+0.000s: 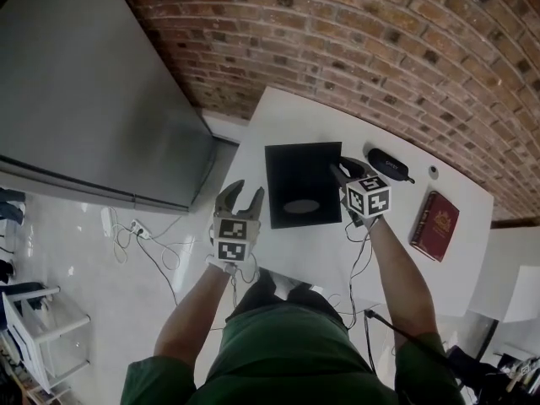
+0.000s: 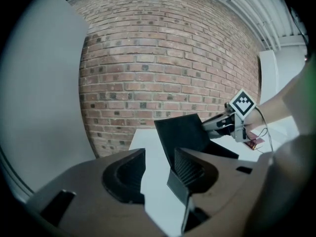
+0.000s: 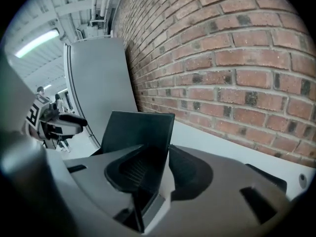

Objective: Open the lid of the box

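While we work it open, the lid [image 3: 138,132] of the black box [image 1: 302,184] stands part-raised near the table's [image 1: 287,112] left edge | thin, stiff, likely light; best taken by its side edges | right gripper [image 3: 167,154] pinches one edge | left gripper [image 1: 248,191] gapes alongside, holding nothing.

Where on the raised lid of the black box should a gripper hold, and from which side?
Grip the lid by its thin right side edge, from the right: it stands tilted up, so that edge is free and narrow; the right gripper pinches it there.
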